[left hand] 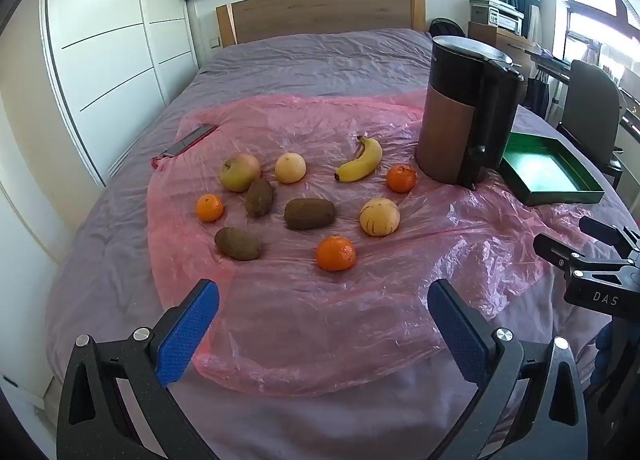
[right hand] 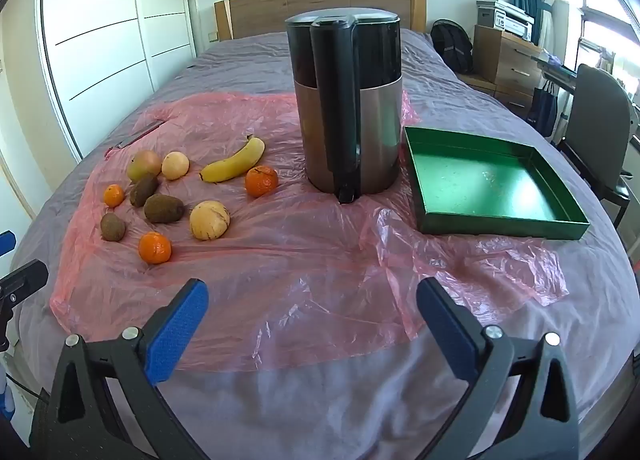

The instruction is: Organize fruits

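Left gripper (left hand: 323, 324) is seen spread wide with nothing between its blue pads, held above the near edge of the pink plastic sheet (left hand: 304, 312); right gripper (right hand: 312, 320) is likewise wide apart and empty, angled down over the same sheet. Fruits are noted loose on the sheet, which lies on a grey-covered bed (left hand: 312, 60): a banana (left hand: 360, 162), an apple (left hand: 239, 172), a pale round fruit (left hand: 290, 168) just beside it, a striped pale fruit (left hand: 379, 217), three oranges (left hand: 335, 253) (left hand: 401, 178) (left hand: 209, 207), and three kiwis (left hand: 309, 213) (left hand: 259, 197) (left hand: 237, 244), one of them touching the apple. A kettle (right hand: 348, 108) stands upright between the fruit group and a green tray (right hand: 496, 220), its handle turned toward the cameras. The tray is seen with no fruit in it, well apart from the fruit. A phone-like flat object (left hand: 191, 139) lies at the sheet's far left corner.
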Tool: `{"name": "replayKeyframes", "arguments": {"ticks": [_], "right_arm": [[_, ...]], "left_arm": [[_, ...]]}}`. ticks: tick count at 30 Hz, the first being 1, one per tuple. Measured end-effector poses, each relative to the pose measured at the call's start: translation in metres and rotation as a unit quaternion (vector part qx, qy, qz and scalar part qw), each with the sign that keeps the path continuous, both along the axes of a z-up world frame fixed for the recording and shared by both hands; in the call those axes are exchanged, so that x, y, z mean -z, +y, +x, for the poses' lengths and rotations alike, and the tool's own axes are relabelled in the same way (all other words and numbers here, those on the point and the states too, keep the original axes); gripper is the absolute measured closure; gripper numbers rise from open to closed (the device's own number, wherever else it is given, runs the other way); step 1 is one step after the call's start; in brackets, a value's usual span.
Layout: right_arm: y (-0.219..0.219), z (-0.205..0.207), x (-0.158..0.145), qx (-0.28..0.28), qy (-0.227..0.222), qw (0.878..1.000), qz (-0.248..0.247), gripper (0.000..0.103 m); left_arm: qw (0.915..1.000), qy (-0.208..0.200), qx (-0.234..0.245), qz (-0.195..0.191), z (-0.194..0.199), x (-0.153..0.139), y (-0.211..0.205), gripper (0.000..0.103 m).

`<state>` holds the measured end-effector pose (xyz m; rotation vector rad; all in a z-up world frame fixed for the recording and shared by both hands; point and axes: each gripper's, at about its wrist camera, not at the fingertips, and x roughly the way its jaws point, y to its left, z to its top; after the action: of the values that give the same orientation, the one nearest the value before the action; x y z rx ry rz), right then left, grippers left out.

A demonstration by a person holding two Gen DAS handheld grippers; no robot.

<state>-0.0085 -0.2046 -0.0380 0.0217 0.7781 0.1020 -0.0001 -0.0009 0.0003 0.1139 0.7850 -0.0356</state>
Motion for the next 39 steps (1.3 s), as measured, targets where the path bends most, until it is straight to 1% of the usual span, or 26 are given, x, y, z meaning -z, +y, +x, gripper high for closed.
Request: {"name": "replayKeyframes", "arguments": {"ticks": [7,9,25,39], "right_arm": [[-0.0003,-0.0012,-0.0007,-0.001,-0.001,1.0,-0.001,0.0],[-0.0002,-0.0014,-0.0001,0.0,-0.002,1.0,-0.002,0.0],[-0.0001,-0.0038,-0.0016,0.003,-0.003,1.0,-0.008,0.0],[-0.0013,-0.0063,-0.0019,0.006,-0.008,1.0,-0.009,0.0]], "left_arm": [[1.0,-0.003,-0.004,-0.001,-0.0001,-0.0005,-0.0055,0.001],[1.0,0.002,0.003,-0.009,0.0018,0.0016,0.0039,0.001],[0.9998,0.008,0.008,-0.018,-0.0018,0.0008,0.0024,0.001],[0.9999,0.006,0.004,-0.014,-0.0004,-0.0002,0.0036,0.001]]}}
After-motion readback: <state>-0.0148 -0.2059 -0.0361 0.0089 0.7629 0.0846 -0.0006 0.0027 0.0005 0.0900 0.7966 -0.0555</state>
